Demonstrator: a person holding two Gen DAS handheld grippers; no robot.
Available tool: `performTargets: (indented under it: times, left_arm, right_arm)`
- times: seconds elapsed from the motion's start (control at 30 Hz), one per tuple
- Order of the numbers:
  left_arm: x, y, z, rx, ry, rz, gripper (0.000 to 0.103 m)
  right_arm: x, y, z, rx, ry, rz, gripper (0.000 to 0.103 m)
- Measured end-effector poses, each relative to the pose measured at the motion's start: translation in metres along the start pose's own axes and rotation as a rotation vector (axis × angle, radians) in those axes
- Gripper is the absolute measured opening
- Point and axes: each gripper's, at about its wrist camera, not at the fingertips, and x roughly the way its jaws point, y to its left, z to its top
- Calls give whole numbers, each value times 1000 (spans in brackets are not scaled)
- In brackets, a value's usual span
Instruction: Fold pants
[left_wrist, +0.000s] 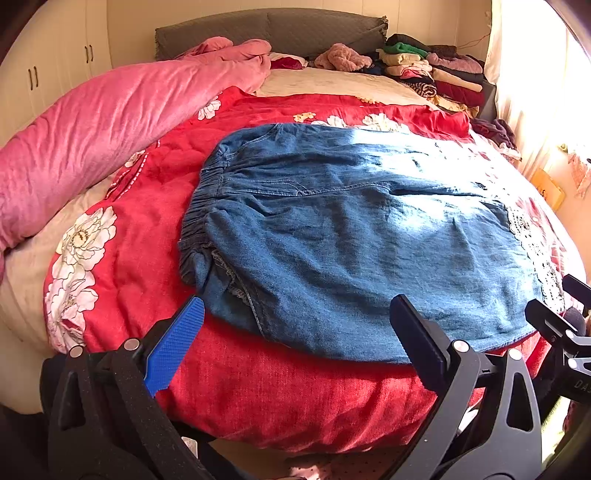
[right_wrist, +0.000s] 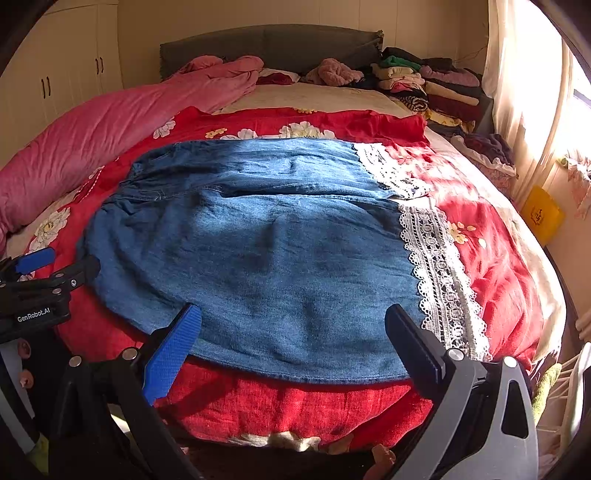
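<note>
One pair of blue denim pants (left_wrist: 351, 229) lies spread on a red floral quilt (left_wrist: 295, 387) that covers the near half of a bed, and I judge the folding barely begun, if at all. The elastic waistband (left_wrist: 195, 218) sits toward nine o'clock in the left wrist view, and the legs run toward three o'clock, where two white lace-trimmed hems (right_wrist: 439, 280) show in the right wrist view, one nearer and one farther back. The two legs appear to lie side by side with a seam line between them, so it seems that laying one leg over the other, and every fold across the length, is left to do; I cannot tell whether any layer is already doubled underneath. Two grippers hover at the near edge of the bed, at six o'clock. The left gripper (left_wrist: 295, 332) has its jaws wide apart and empty, near the waist end. The right gripper (right_wrist: 291, 336) is likewise spread and empty, near the hem end. Beyond, I count one rolled pink duvet (left_wrist: 110, 122) at ten o'clock and one stack of folded clothes (left_wrist: 436, 74) at one o'clock.
</note>
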Motion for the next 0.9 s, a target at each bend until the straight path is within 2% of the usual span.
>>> performTargets:
  times: [0.9]
  left_arm:
    - [1,2,3,3,-1,0,94]
  right_arm:
    - [4,-2,3,0,6,4,99]
